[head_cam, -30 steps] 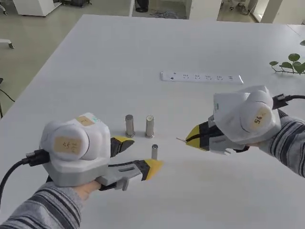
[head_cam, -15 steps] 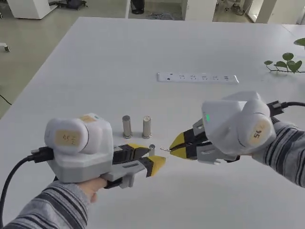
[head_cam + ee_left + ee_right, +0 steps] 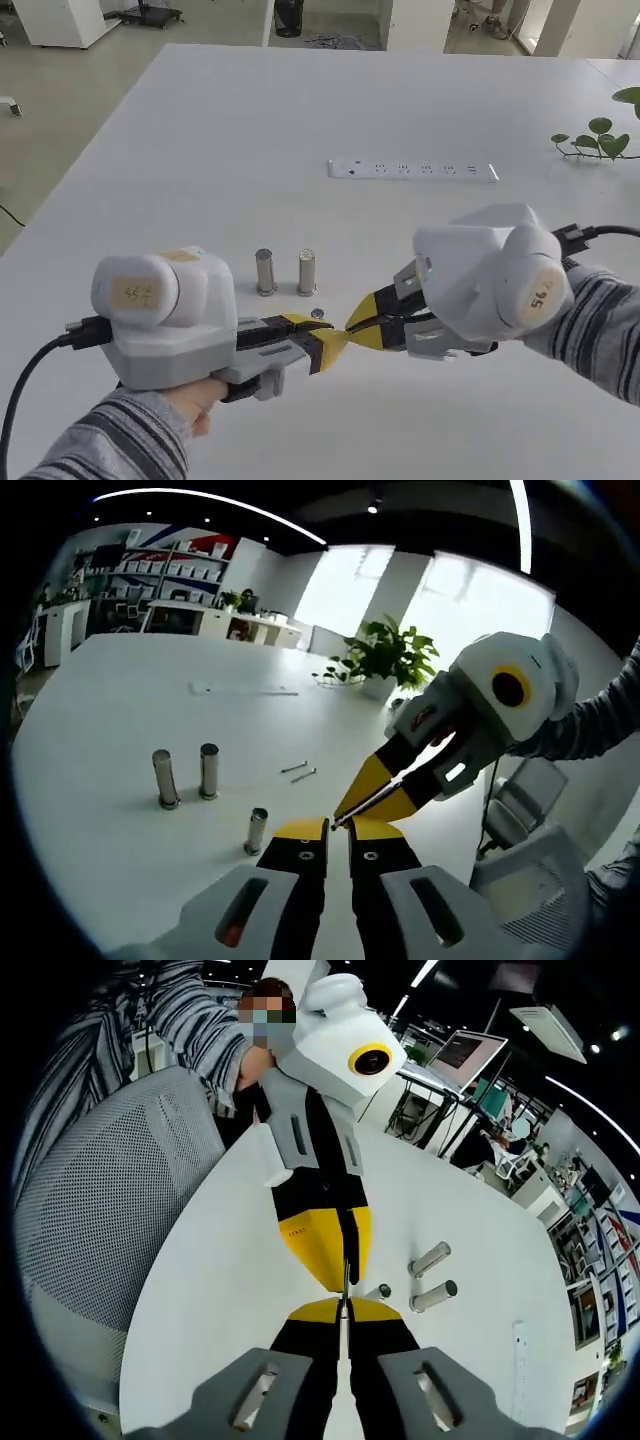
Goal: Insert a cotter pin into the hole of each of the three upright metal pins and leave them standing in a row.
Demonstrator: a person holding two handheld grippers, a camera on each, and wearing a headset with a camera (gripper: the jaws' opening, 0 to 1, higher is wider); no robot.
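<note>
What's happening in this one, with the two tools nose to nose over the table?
A person works a tool in each hand. The right tool is shut on a thin cotter pin. The left tool, its tips closed, meets the pin's other end, close by the nearest metal pin. The two other metal pins stand upright side by side behind it on the table.

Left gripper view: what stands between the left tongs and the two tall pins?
The short pin stands there, upright, touching neither; the left gripper view shows it.
</note>
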